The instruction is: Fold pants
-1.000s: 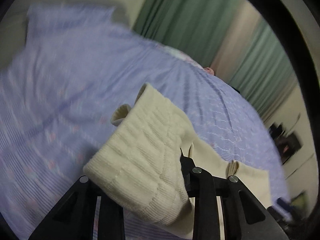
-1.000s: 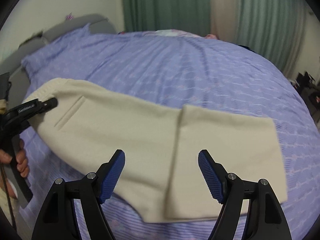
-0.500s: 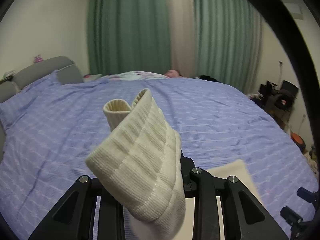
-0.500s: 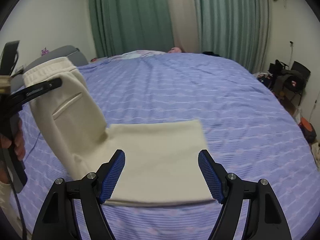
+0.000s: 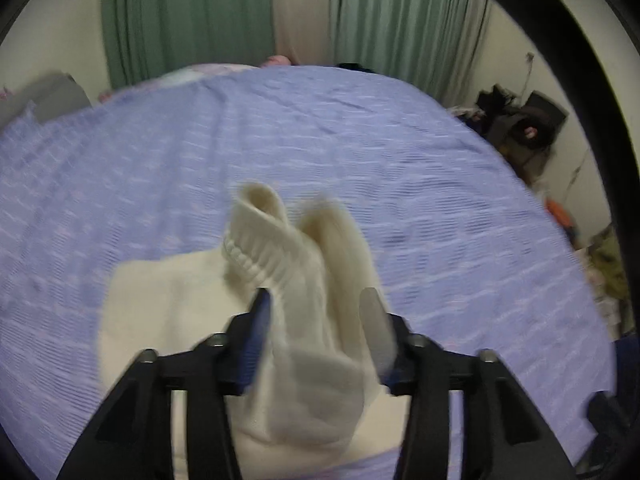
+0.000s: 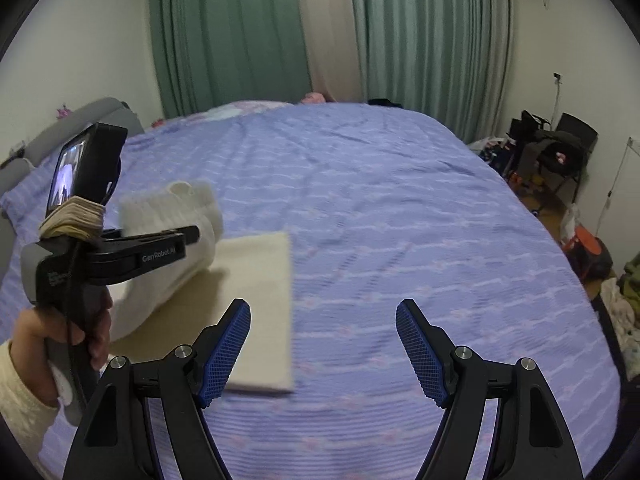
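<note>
Cream pants (image 6: 256, 280) lie partly folded on the purple bedspread (image 6: 400, 220). Their ribbed waistband (image 5: 280, 248) stands up between the jaws of my left gripper (image 5: 316, 320), which are spread apart with the cloth loose between them. The left gripper also shows in the right wrist view (image 6: 160, 248), at the left, over the folded stack. My right gripper (image 6: 324, 344) is open and empty, just right of the pants' near edge.
Green curtains (image 6: 240, 32) hang behind the bed. A grey headboard (image 6: 80, 120) is at the left. A black chair with clothes (image 6: 556, 152) and floor clutter (image 6: 592, 256) stand at the right beside the bed.
My left gripper carried the waistband over onto the folded legs and its jaws have spread apart. The right gripper has stayed open.
</note>
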Action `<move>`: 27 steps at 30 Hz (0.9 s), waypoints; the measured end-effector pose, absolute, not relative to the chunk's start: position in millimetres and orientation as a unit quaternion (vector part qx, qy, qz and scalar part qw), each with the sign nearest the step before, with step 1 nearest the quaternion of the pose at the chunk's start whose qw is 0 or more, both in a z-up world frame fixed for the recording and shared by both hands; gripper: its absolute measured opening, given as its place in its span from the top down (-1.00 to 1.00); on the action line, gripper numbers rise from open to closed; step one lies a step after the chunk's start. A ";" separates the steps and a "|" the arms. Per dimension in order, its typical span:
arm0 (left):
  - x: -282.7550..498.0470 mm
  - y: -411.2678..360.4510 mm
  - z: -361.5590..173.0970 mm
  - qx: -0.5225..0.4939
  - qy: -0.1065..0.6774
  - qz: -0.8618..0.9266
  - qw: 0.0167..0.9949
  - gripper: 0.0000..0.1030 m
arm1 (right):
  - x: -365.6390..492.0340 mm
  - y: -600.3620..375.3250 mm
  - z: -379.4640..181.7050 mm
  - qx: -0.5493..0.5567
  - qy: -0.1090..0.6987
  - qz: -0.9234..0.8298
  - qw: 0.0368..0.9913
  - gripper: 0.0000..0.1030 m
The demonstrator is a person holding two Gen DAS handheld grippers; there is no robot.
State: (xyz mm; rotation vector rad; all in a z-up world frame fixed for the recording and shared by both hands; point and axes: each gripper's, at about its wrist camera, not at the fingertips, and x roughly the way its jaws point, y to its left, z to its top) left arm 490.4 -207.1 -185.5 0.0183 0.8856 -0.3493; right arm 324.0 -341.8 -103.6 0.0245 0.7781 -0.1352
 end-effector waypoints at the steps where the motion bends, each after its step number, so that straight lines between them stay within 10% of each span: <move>1: 486.0 -210.6 -182.0 0.000 0.421 -0.174 0.890 -0.41 | 322.0 -347.3 -104.6 0.013 0.382 -0.066 0.922 -0.47; 16: 450.7 -70.3 -220.8 0.043 0.440 -0.058 0.895 -0.69 | 393.3 -335.0 -158.9 0.079 0.407 0.084 0.906 -0.42; 23: 455.0 -27.9 -277.7 -0.047 0.504 -0.020 0.862 -0.65 | 469.2 -316.1 -215.4 0.146 0.454 0.107 0.873 -0.19; 27: 447.7 -30.0 -297.0 -0.043 0.512 -0.021 0.857 -0.62 | 492.9 -302.9 -233.4 0.153 0.475 0.104 0.860 0.38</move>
